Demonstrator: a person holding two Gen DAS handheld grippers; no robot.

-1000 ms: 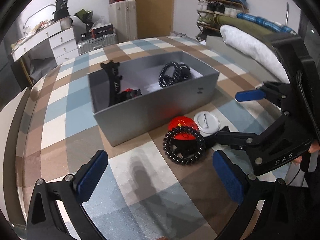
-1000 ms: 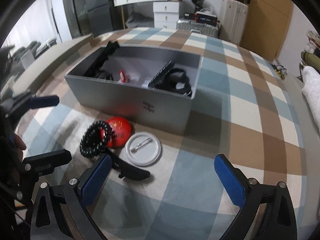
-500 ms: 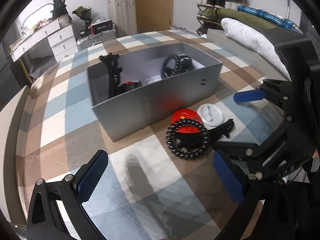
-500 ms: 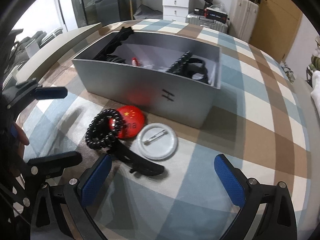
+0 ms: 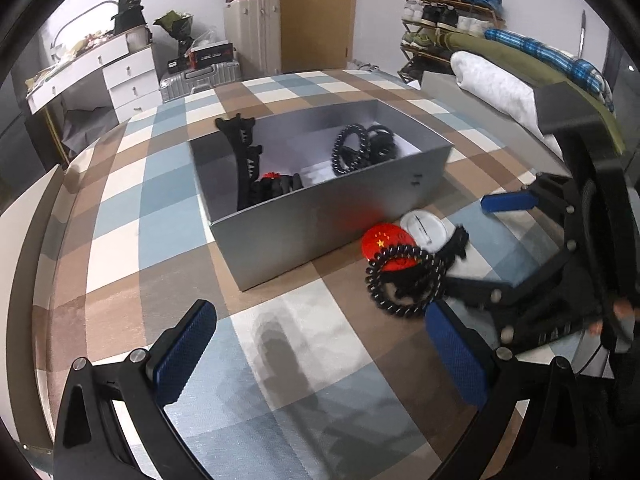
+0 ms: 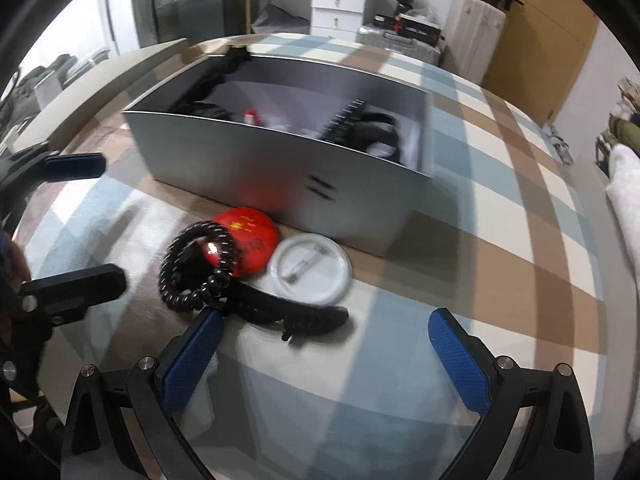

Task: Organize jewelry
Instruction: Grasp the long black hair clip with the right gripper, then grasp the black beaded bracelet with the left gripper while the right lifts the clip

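A grey open box (image 5: pixel 320 220) (image 6: pixel 280 168) stands on the checked cloth and holds black hair clips and a black bead bracelet (image 5: pixel 352 152). In front of it lie a black coiled bracelet (image 5: pixel 404 284) (image 6: pixel 196 264), a red badge (image 5: pixel 386 246) (image 6: pixel 252 236), a white badge (image 5: pixel 424 230) (image 6: pixel 308 268) and a black hair clip (image 6: pixel 296 314). My left gripper (image 5: pixel 320 356) is open and empty, to the left of the pile. My right gripper (image 6: pixel 328 364) is open and empty, just short of the hair clip; it also shows in the left wrist view (image 5: pixel 476 248).
The table has a blue, brown and white checked cloth (image 5: pixel 120 216). Behind it are white drawers (image 5: pixel 128 80), suitcases (image 5: pixel 252 32), a shoe rack (image 5: pixel 448 12) and folded bedding (image 5: pixel 500 84). The left gripper's arm shows at the left edge of the right wrist view (image 6: pixel 60 292).
Both grippers have moved closer to the box and the pile of jewelry in front of it. Both stay open and empty. The objects have not moved.
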